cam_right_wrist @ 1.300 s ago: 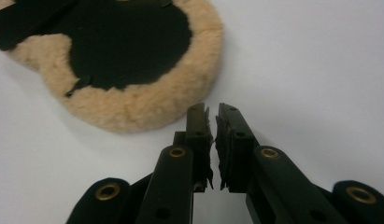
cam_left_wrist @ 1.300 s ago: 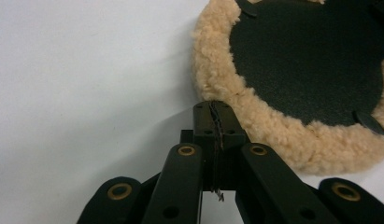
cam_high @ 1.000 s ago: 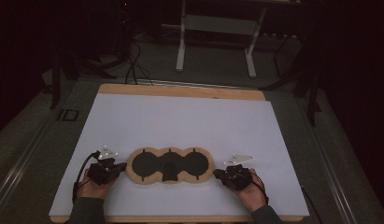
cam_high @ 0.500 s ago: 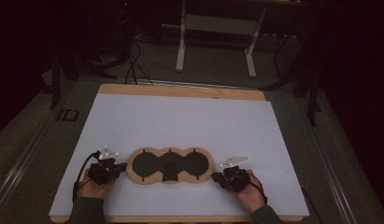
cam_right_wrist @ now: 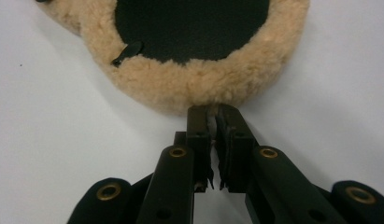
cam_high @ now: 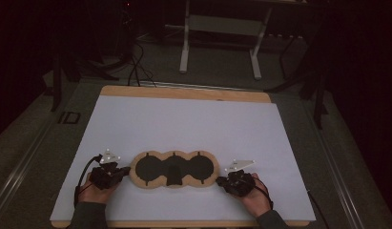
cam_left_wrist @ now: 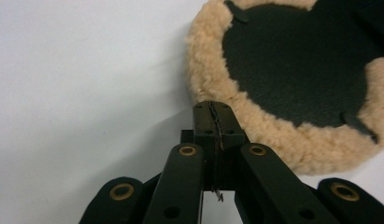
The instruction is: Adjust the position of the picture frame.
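Two closed hand-held grippers, left (cam_high: 118,172), right (cam_high: 225,181), at fleece pad (cam_high: 174,169) ends, white tabletop (cam_high: 184,124), dark room.

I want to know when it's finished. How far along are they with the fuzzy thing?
Done: the fuzzy tan pad lies flat on the white table. In hand: the left gripper and right gripper are shut at its two ends, right one seemingly pinching the fleece. Left: lifting, folding or moving it; nothing shows that started.

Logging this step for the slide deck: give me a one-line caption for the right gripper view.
Right claw shut at the tan fleece rim of a black-centred pad lying on the white table.
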A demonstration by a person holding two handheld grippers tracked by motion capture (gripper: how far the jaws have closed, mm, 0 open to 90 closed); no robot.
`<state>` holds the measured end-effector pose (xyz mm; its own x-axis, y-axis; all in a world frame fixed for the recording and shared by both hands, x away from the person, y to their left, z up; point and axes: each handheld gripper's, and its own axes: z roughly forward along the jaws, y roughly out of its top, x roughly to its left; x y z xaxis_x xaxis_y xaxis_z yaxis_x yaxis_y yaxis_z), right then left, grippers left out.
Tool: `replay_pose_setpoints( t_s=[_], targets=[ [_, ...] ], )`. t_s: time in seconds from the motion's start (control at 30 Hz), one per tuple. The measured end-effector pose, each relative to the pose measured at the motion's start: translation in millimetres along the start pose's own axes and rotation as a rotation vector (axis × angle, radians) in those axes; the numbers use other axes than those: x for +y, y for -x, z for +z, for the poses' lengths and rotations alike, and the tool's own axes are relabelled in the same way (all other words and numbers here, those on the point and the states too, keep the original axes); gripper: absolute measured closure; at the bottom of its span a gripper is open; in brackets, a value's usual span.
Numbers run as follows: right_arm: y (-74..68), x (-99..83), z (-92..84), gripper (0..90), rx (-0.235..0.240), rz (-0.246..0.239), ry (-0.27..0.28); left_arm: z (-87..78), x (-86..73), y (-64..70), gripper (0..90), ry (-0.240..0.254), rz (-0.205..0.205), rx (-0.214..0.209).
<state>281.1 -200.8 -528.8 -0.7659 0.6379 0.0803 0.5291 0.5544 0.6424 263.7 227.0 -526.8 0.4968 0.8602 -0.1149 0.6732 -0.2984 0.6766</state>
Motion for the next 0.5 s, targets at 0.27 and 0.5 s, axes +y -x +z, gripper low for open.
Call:
replay_pose_setpoints(
  t_s=[0.27, 0.5],
  targets=[
    [-2.9, 0.2, 0.1, 84.1, 0.023, -0.033, -0.005, 4.4, 3.5, 4.3, 90.0, -0.010, 0.027, 0.065],
    [-7.2, 1.0, 0.2, 84.6, 0.052, -0.059, -0.015, 14.6, 6.8, 0.6, 90.0, -0.039, 0.029, 0.091]
  ],
)
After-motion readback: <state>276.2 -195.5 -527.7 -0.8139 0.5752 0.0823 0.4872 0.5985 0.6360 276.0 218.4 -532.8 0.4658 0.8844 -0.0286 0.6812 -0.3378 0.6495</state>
